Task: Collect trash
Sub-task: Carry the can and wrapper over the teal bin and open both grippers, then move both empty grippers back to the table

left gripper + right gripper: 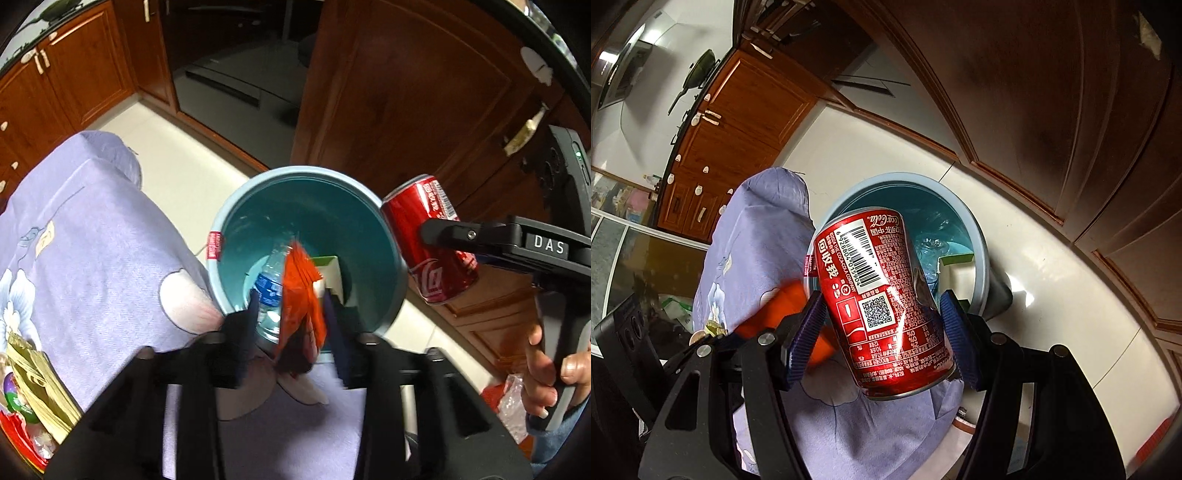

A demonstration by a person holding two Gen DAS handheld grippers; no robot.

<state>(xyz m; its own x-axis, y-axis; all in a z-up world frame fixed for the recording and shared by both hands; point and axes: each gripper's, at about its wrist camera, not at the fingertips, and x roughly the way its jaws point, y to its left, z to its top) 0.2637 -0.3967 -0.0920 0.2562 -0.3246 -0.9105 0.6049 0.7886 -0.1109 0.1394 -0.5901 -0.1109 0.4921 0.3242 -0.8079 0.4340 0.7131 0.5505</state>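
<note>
- Can point(882, 306): red metal, glossy, dented sidewall, printed label.
- Bin point(391, 240): teal plastic, smooth, semi-matt.
- Bottle point(269, 284): clear crinkled plastic, blue paper-like label.
- Wrapper point(301, 295): orange film, shiny, creased.
- Tabletop cloth point(96, 236): lilac woven fabric, matt, floral print.
- Cabinet doors point(406, 92): brown wood, varnished sheen.
- Floor point(1034, 258): pale tile, glossy.
- Right hand-held gripper point(882, 328) pads point(956, 339): blue ribbed rubber-like facing, on a matt black frame.

dim indoor light, fisheye-warped edges, glare on the can point(886, 306).
</note>
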